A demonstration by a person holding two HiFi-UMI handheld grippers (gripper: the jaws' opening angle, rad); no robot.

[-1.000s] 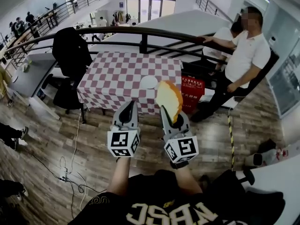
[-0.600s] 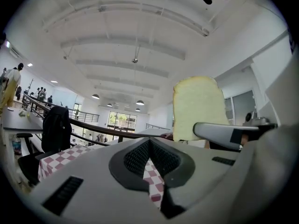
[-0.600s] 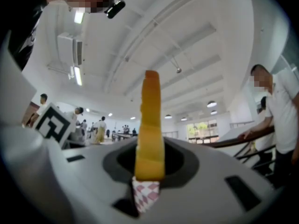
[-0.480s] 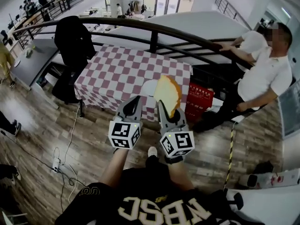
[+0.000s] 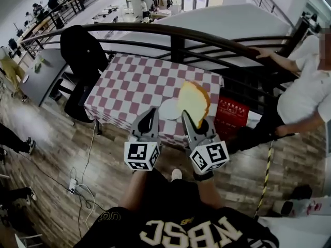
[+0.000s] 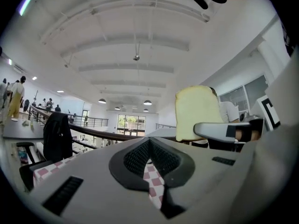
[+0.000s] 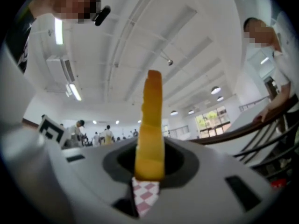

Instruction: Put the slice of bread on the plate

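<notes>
Our right gripper (image 7: pixel 148 172) pinches the slice of bread (image 7: pixel 150 125) by its lower edge, the jaws closed against its two faces, so that the slice stands upright and edge-on between them, crust showing golden. Our left gripper (image 6: pixel 149 146) carries nothing: its jaws are pressed together at the tips, with only a sliver of checked cloth visible through the gap behind them.

In the head view the two grippers are held side by side in front of us. The bread rises above the right one, in the air over the near edge of the table (image 5: pixel 135 81) with its red-and-white checked cloth. The white plate (image 5: pixel 166 109) sits on that cloth near the table's front edge, just left of the slice, bare, and partly hidden behind the bread and the jaws. The bread does not touch it.

A dark jacket (image 5: pixel 83 50) hangs over a chair at the table's left end, and a red crate (image 5: pixel 231 115) stands at its right. Behind the table runs a curved dark railing (image 5: pixel 176 32). A person in a white shirt (image 5: pixel 302 99) leans on it at right, above a wooden floor (image 5: pixel 57 149).
</notes>
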